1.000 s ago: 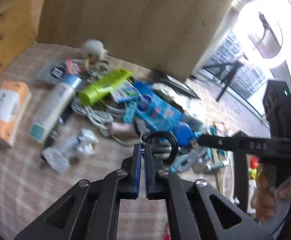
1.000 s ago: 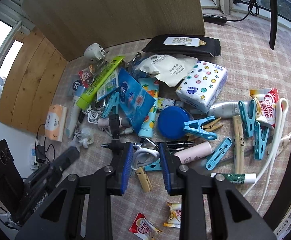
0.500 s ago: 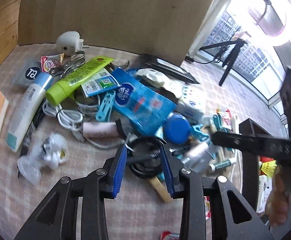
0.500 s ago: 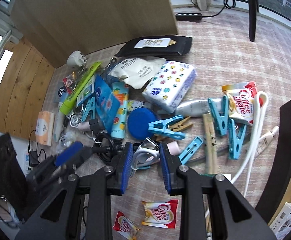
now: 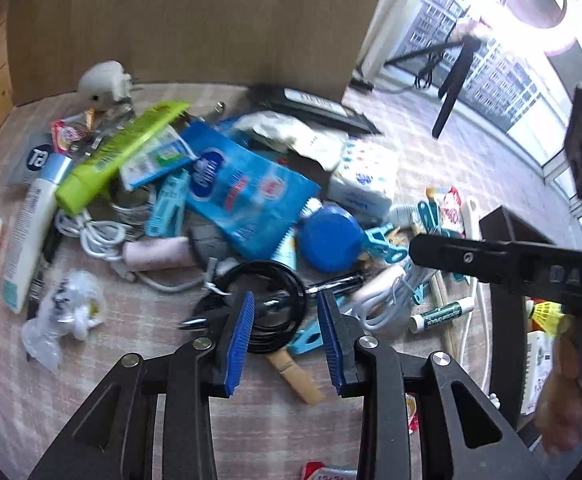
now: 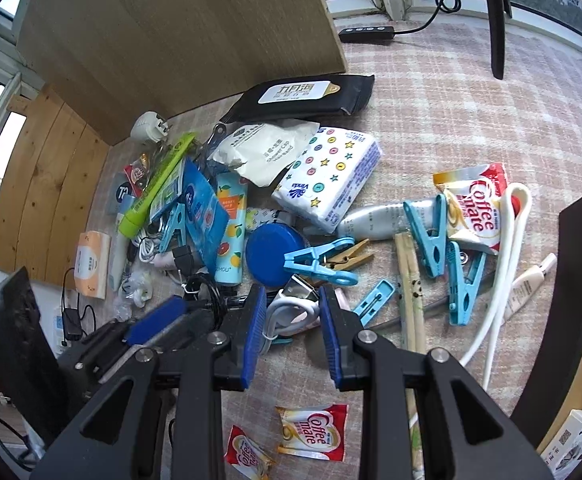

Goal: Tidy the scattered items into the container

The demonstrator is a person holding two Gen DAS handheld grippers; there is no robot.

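A pile of small items lies on the checked cloth (image 6: 451,100). My left gripper (image 5: 286,296) points down over a black coiled cable (image 5: 275,276); its blue pads stand either side of the coil and the jaws are closing, not pressing on it. In the right wrist view the left gripper (image 6: 187,312) reaches the black cable (image 6: 207,292) from the lower left. My right gripper (image 6: 291,292) is shut on a white coiled cable (image 6: 291,316). The left wrist view shows the right gripper (image 5: 415,248) above the white cable (image 5: 387,300). A dark-walled container (image 6: 571,280) stands at the right.
A blue disc (image 6: 271,252), blue pegs (image 6: 431,232), a star-print tissue pack (image 6: 331,176), a blue pouch (image 5: 243,188) and a green tube (image 5: 119,156) crowd the pile. Coffee sachets (image 6: 315,432) lie near me. A wooden board (image 6: 171,32) stands behind. A hand (image 5: 563,412) grips the right tool.
My left gripper's jaws went from shut to apart while it moved in and down over the black coil. My right gripper shifted slightly, the white cable staying between its pads.
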